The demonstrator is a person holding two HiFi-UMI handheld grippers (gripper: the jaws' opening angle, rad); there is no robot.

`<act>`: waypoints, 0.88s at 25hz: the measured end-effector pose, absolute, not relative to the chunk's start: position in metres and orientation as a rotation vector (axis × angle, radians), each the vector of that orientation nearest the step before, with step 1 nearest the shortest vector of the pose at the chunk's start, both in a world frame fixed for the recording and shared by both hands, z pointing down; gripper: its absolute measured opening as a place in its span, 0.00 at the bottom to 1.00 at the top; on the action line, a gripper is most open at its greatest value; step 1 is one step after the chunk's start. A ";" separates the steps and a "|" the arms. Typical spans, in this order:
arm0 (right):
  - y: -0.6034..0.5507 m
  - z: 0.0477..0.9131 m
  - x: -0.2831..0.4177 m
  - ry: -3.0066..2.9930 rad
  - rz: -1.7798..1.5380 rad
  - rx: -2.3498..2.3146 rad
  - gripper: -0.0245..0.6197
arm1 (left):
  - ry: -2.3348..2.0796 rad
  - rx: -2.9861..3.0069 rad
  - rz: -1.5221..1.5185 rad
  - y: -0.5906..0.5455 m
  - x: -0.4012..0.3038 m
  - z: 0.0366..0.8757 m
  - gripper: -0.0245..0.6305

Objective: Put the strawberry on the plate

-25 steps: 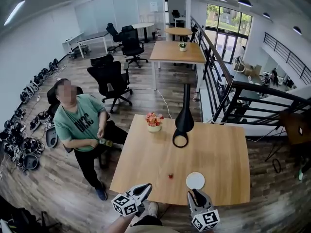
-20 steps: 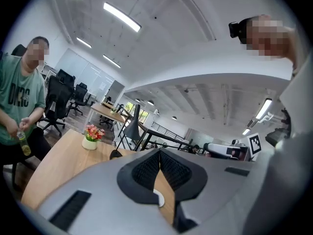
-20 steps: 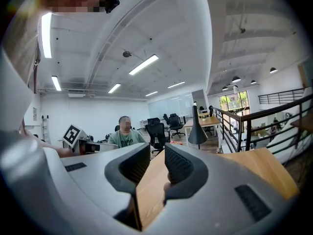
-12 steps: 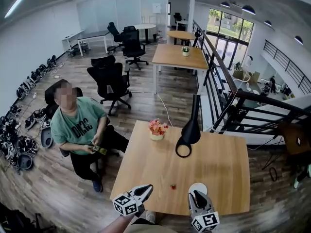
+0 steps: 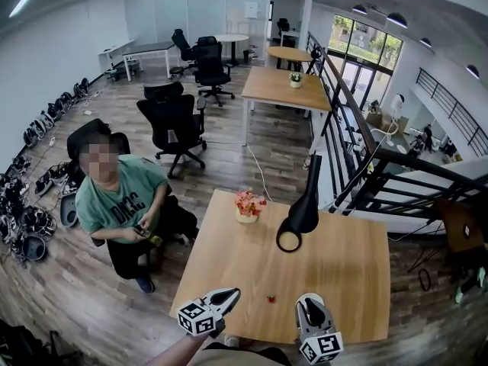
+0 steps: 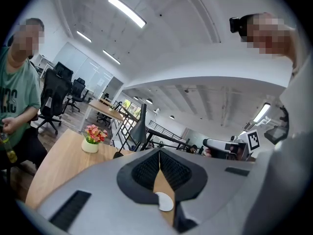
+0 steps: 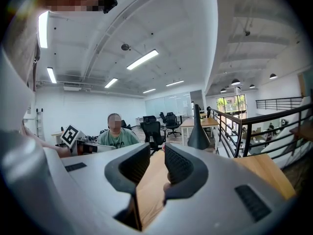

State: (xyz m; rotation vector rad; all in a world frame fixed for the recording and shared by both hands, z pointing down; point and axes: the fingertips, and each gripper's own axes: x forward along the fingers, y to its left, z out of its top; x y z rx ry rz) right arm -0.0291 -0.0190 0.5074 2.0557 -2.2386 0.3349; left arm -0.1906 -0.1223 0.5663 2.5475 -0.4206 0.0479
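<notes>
A small red strawberry [image 5: 271, 299] lies on the wooden table [image 5: 335, 265] near its front edge. The white plate [image 6: 164, 202] shows between the left jaws in the left gripper view; in the head view my right gripper [image 5: 308, 305] covers nearly all of it. My left gripper [image 5: 231, 293] hovers at the table's front edge, left of the strawberry, its jaws shut with nothing in them [image 6: 159, 153]. The right gripper's jaws [image 7: 157, 153] stand a narrow gap apart, with bare table seen through the gap.
A pot of flowers [image 5: 246, 206] and a black lamp [image 5: 301, 216] stand at the back of the table. A person in a green shirt [image 5: 118, 204] sits off its left side. Office chairs [image 5: 175, 124] and other desks are further back.
Both grippers have come forward over the table's front edge. The strawberry is now close between them, and the plate has slipped under the right gripper in the head view.
</notes>
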 end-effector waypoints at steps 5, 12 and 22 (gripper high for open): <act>-0.031 0.515 -0.020 -2.245 0.350 2.005 0.15 | -0.443 2.526 0.076 -0.128 -0.187 0.575 0.04; -0.035 0.544 0.005 -2.276 0.424 1.902 0.15 | -0.505 2.490 0.124 -0.116 -0.163 0.592 0.04; -0.069 0.606 0.020 -2.287 0.488 1.668 0.15 | -0.602 2.448 0.167 -0.115 -0.139 0.602 0.04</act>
